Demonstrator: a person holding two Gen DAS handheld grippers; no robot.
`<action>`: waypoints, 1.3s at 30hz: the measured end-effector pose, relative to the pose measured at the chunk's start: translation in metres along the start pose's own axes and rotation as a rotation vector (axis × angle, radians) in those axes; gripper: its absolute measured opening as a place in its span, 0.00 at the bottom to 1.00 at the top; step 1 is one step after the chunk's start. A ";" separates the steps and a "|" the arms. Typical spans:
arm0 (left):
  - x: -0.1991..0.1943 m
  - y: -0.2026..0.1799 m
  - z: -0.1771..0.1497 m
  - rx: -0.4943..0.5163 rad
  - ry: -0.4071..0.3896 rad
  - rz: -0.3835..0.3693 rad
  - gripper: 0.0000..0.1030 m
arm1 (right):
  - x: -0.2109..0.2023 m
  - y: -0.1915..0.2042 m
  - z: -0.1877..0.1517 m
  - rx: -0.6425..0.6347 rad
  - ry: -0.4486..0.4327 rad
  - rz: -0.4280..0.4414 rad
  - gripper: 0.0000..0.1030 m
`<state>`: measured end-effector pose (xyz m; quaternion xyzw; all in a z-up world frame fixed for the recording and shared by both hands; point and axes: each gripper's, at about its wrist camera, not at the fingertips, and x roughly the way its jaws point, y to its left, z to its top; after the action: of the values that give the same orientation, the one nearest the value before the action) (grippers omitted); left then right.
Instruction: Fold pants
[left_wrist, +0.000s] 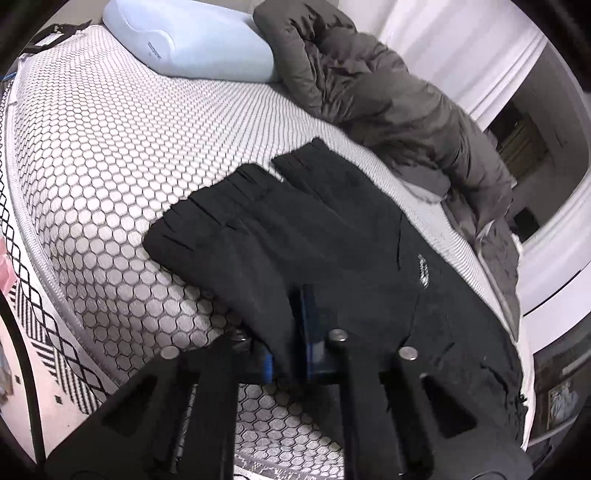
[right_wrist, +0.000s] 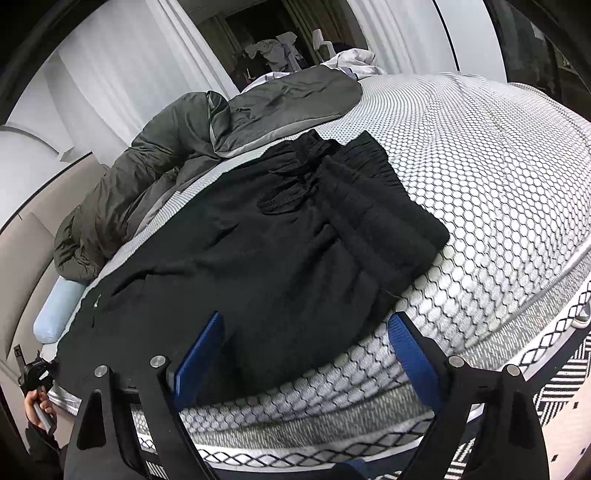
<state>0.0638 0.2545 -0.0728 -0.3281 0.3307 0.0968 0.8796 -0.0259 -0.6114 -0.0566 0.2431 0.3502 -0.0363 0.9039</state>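
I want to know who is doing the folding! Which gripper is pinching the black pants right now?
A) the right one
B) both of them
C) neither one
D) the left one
D: the left gripper has its blue fingers closed on an edge of the black pants, while the right gripper has its fingers spread wide open, clamping nothing.
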 end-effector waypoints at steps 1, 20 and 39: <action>0.000 0.002 0.001 0.001 -0.002 -0.001 0.05 | 0.000 -0.001 0.002 0.009 -0.008 0.009 0.89; -0.021 0.012 -0.007 0.021 -0.006 -0.013 0.03 | -0.012 -0.022 0.011 0.122 -0.047 -0.067 0.16; 0.155 -0.156 0.184 0.165 0.105 0.155 0.08 | 0.084 0.079 0.220 0.025 -0.312 -0.188 0.31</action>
<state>0.3379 0.2461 0.0117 -0.2325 0.4074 0.1197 0.8750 0.1910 -0.6349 0.0615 0.2119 0.2265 -0.1622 0.9367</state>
